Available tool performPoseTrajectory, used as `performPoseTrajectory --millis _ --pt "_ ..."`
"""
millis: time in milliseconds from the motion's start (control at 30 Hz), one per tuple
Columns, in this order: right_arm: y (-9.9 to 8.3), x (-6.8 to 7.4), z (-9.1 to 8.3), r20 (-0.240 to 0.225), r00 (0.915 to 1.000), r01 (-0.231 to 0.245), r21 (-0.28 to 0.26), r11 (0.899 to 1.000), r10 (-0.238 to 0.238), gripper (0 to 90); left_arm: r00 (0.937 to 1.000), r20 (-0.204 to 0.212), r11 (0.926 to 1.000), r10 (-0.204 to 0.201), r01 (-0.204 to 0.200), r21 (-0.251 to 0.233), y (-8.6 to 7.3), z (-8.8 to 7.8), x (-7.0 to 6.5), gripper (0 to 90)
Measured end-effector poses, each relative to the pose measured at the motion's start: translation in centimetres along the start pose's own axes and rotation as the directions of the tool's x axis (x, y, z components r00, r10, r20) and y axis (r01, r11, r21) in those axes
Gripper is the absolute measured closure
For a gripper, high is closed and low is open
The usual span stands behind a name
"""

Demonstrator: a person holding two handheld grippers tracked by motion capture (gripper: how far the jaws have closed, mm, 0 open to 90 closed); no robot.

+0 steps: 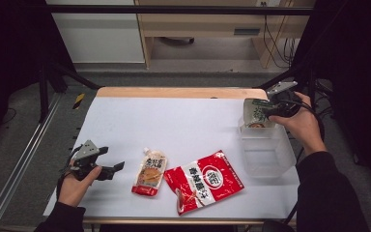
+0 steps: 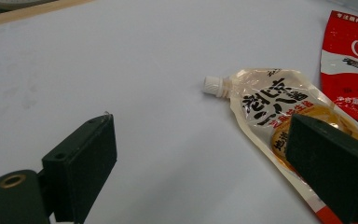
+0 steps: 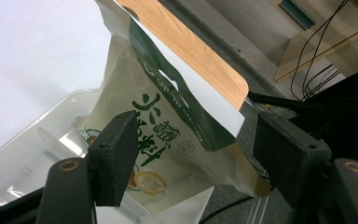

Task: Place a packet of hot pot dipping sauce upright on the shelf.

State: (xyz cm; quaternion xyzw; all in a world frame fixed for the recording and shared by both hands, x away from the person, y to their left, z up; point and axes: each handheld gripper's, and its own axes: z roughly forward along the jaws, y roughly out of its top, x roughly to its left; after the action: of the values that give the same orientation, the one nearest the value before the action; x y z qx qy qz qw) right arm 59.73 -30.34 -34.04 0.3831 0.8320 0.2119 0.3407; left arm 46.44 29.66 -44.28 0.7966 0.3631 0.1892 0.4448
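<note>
Spouted pouch [image 1: 149, 172] beside red packet [image 1: 204, 181], clear of container [image 1: 266, 152].

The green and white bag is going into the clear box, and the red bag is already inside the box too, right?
Not quite. The red bag isn't in the clear box; the high view shows it lying flat on the white table, beside the spouted pouch. The green and white bag is indeed at the box.

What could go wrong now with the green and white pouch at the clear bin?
1. The green and white pouch stands tilted on the clear bin at its far edge, near the table edge; it might tip outward instead of dropping in.
2. The right hand-held gripper has open jaws around the pouch, so pulling away could drag it.
</note>
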Motion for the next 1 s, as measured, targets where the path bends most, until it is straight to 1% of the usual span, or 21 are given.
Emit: performPoseTrajectory --millis 100,267,367,433,500,533,567,600,633,667,767,833,867,900,967,1000 --pt "0.1 0.1 -0.1 -0.001 1.0000 0.002 0.005 1.000 -0.002 28.5 1.0000 0.001 1.0000 0.000 0.000 0.001 0.0 0.0 0.0 8.9" --pt "0.2 0.2 -0.5 0.001 1.0000 -0.001 -0.013 1.000 0.001 24.7 1.0000 -0.001 1.0000 0.003 -0.003 0.000 0.0 0.0 0.0 8.9" --pt "0.5 0.5 -1.3 0.004 1.0000 0.004 -0.032 0.999 -0.004 20.5 1.0000 0.000 1.0000 0.004 -0.004 0.000 0.0 0.0 0.0 8.9" --pt "0.5 0.5 -1.4 0.002 1.0000 0.004 -0.039 0.999 -0.004 19.8 1.0000 0.001 1.0000 0.001 -0.001 0.000 0.0 0.0 -0.1 8.9" --pt "0.8 0.9 -2.2 -0.002 0.9999 0.016 -0.049 0.999 -0.016 18.2 1.0000 0.000 1.0000 0.006 -0.006 0.001 0.0 0.0 -0.1 8.9" --pt "1.1 1.2 -2.8 -0.002 0.9993 0.037 -0.069 0.997 -0.037 17.7 1.0000 0.001 1.0000 0.006 -0.006 0.002 0.0 0.0 -0.1 8.9" --pt "1.1 1.2 -2.8 -0.002 0.9993 0.037 -0.069 0.997 -0.037 17.7 1.0000 0.001 1.0000 0.006 -0.006 0.002 0.0 0.0 -0.1 8.9" --pt "1.3 1.4 -3.2 -0.003 0.9991 0.042 -0.080 0.996 -0.043 17.1 1.0000 0.000 1.0000 0.007 -0.007 0.002 0.0 0.0 -0.1 8.9" --pt "1.6 1.6 -3.6 -0.004 0.9990 0.044 -0.090 0.995 -0.045 16.5 1.0000 0.001 1.0000 0.006 -0.006 0.002 0.0 0.0 -0.1 8.9" --pt "2.0 2.0 -4.3 -0.004 0.9982 0.060 -0.103 0.993 -0.060 16.1 1.0000 0.001 1.0000 0.006 -0.006 0.002 0.0 0.0 -0.2 8.9" --pt "2.7 2.8 -5.2 -0.013 0.9965 0.080 -0.134 0.988 -0.082 15.3 1.0000 0.000 1.0000 0.005 -0.005 0.001 0.1 0.0 -0.2 8.9" --pt "3.0 3.1 -5.4 -0.014 0.9960 0.085 -0.135 0.987 -0.088 14.6 1.0000 0.001 1.0000 0.005 -0.005 0.001 0.1 0.0 -0.3 8.9" --pt "3.6 4.0 -5.9 -0.014 0.9936 0.108 -0.149 0.983 -0.112 14.2 1.0000 0.000 1.0000 0.010 -0.010 0.000 0.1 0.0 -0.3 8.9" --pt "4.0 4.4 -6.2 -0.014 0.9921 0.121 -0.157 0.980 -0.125 14.1 1.0000 0.000 1.0000 0.010 -0.010 0.000 0.1 0.0 -0.3 8.9" --pt "4.6 5.3 -6.7 -0.017 0.9901 0.135 -0.174 0.976 -0.140 13.7 1.0000 0.001 1.0000 0.007 -0.007 -0.002 0.1 0.0 -0.4 8.9" --pt "4.6 5.3 -6.7 -0.017 0.9901 0.135 -0.174 0.976 -0.140 13.7 1.0000 0.001 1.0000 0.007 -0.007 -0.002 0.1 0.0 -0.4 8.9"
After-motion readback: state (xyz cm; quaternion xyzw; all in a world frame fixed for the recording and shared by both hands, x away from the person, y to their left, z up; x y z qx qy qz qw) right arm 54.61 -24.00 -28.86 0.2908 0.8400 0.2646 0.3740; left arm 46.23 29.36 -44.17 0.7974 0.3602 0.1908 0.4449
